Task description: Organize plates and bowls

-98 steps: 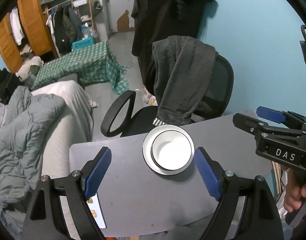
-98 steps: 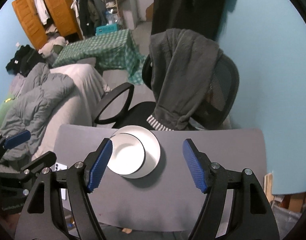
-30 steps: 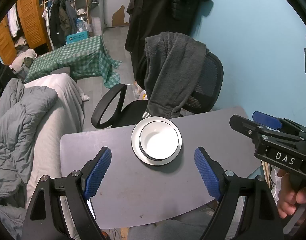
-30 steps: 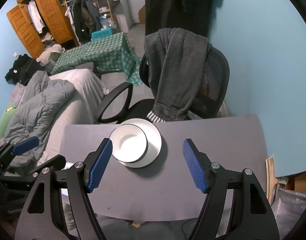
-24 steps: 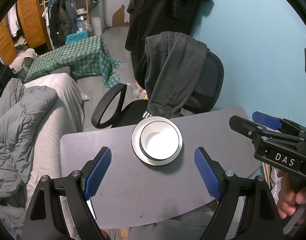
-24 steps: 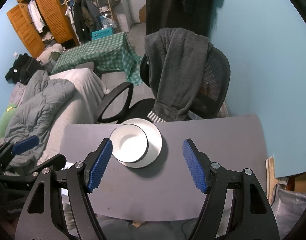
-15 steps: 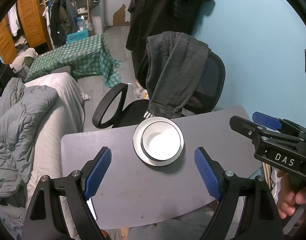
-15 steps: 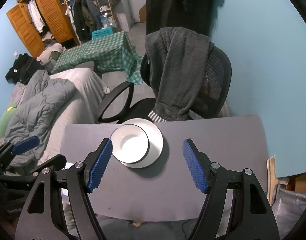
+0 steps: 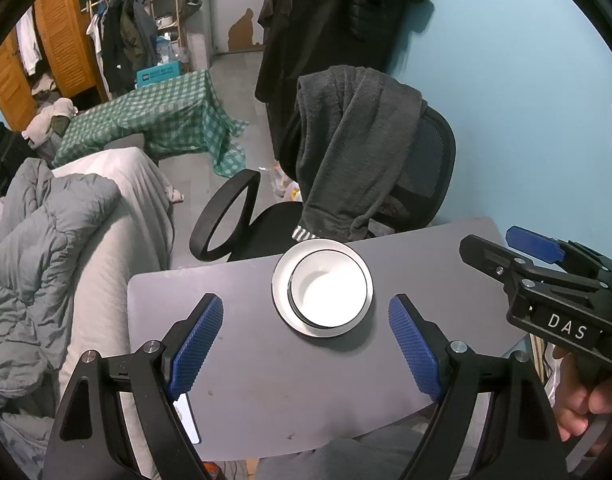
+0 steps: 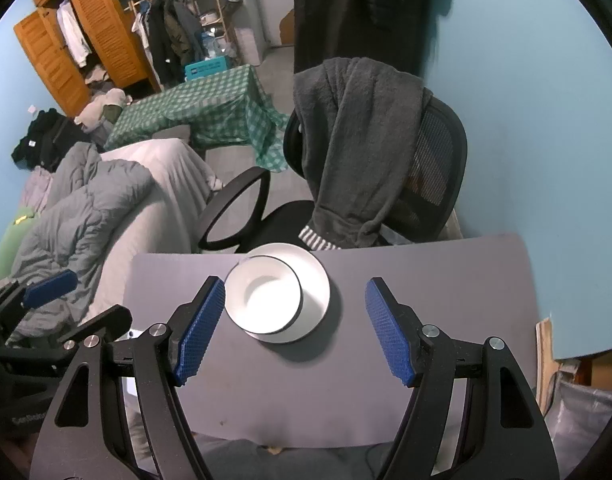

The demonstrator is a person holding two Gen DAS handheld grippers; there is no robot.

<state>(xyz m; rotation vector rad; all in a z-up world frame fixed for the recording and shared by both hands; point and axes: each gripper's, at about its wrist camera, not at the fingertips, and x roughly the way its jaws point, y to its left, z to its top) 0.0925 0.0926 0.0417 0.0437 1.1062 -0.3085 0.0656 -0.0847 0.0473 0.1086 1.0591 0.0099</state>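
A white bowl point(image 9: 328, 297) with a dark rim sits inside a white plate point(image 9: 281, 280) on the grey table point(image 9: 266, 380) near its far edge. It also shows in the right wrist view, bowl point(image 10: 263, 298) on plate point(image 10: 318, 288). My left gripper point(image 9: 306, 344) is open and empty, held above the table in front of the stack. My right gripper point(image 10: 294, 330) is open and empty, also above the table before the stack. The right gripper's body shows at the right of the left wrist view point(image 9: 546, 280).
A black office chair point(image 9: 418, 184) draped with a dark grey garment point(image 9: 346, 148) stands just beyond the table's far edge. A bed with grey bedding point(image 9: 46, 240) lies to the left. A white card point(image 9: 188, 416) lies at the table's left edge. The blue wall is at the right.
Both grippers stay open and nearly still over the last second. Since 3.3 s ago both have drawn back and up from the bowl and plate.
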